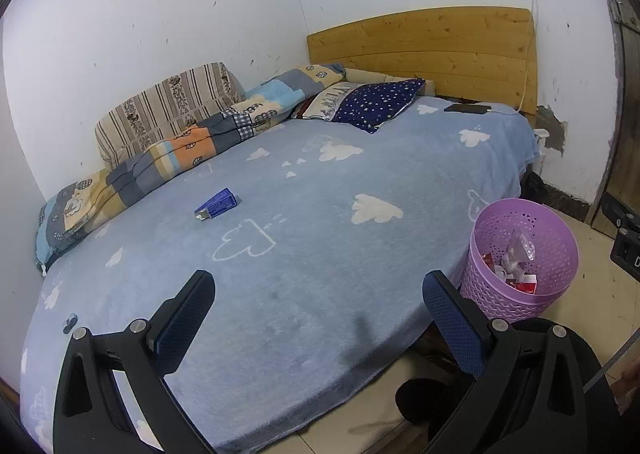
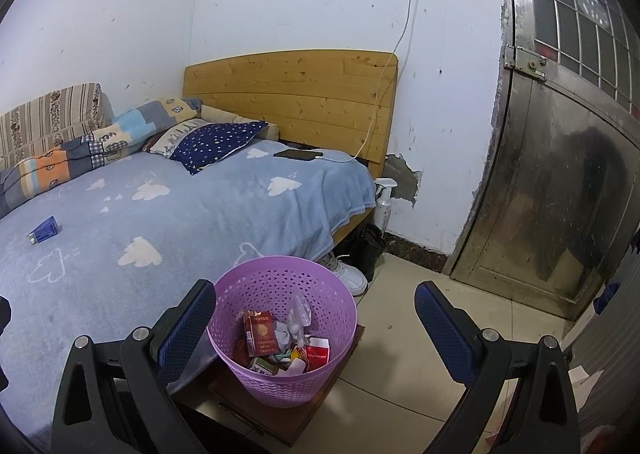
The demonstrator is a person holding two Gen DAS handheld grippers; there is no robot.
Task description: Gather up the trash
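A small blue carton lies on its side in the middle of the blue cloud-print bed; the right wrist view shows the same blue carton at far left. A purple lattice bin stands beside the bed, holding red packets and crumpled wrappers. In the right wrist view the purple bin sits on a low wooden stand just ahead. My left gripper hangs open over the bed's near edge, well short of the carton. My right gripper is open above the bin, with nothing between its fingers.
A folded quilt, a starry pillow and a wooden headboard line the bed's far side. A phone on a charging cable lies by the headboard. White shoes and a spray bottle stand on the tiled floor; a metal door is at right.
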